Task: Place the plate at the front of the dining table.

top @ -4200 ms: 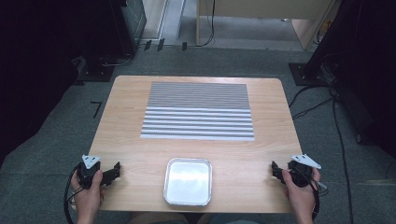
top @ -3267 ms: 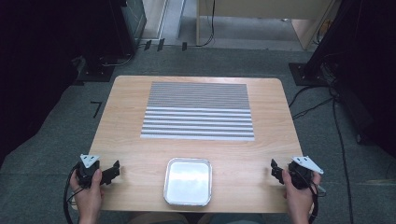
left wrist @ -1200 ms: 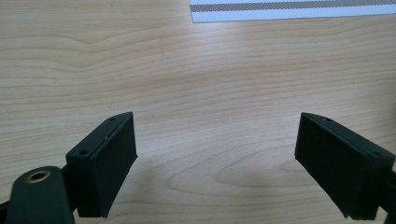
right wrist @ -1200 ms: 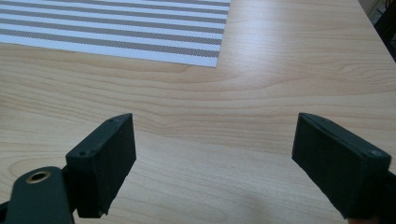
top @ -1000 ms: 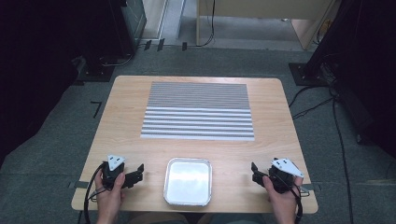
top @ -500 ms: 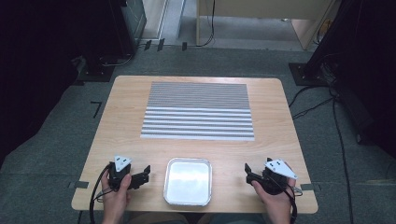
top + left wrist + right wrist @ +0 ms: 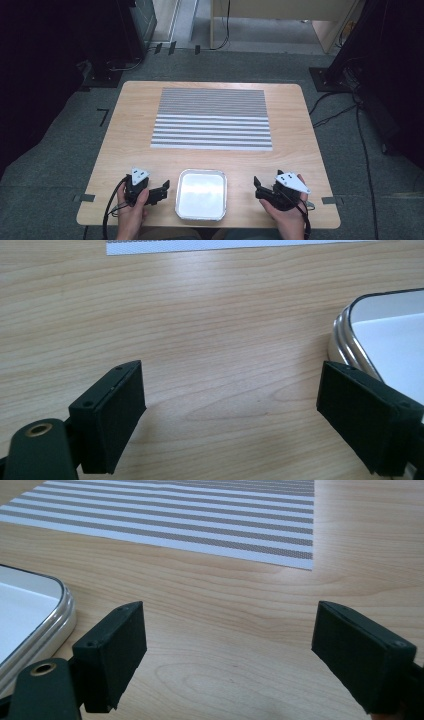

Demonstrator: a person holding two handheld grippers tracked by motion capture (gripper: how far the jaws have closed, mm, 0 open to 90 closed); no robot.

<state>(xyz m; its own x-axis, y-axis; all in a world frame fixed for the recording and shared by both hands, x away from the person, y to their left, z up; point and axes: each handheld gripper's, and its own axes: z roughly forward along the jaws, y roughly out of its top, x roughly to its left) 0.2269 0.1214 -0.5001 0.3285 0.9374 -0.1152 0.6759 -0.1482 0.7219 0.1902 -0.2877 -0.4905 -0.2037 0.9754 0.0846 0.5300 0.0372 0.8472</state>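
A shiny metal tray (image 7: 201, 195) with a white inside sits at the near middle of the wooden table (image 7: 130, 130). A grey-and-white striped mat (image 7: 212, 119) lies beyond it. My left gripper (image 7: 162, 188) rests just left of the tray, open, nothing between its jaws; the tray's rim (image 7: 345, 335) is beside its right jaw. My right gripper (image 7: 257, 186) sits right of the tray, open and empty, a short gap from the tray's edge (image 7: 60, 610). The striped mat (image 7: 200, 520) lies ahead of it.
Bare wood (image 7: 295, 135) runs along the table's left and right sides and between mat and tray. Grey carpet with cables (image 7: 345, 110) surrounds the table; dark equipment stands at the far left and right.
Both hands have brought their grippers inward from the table's near corners toward the tray. Both grippers stay open. Tray and mat have not moved.
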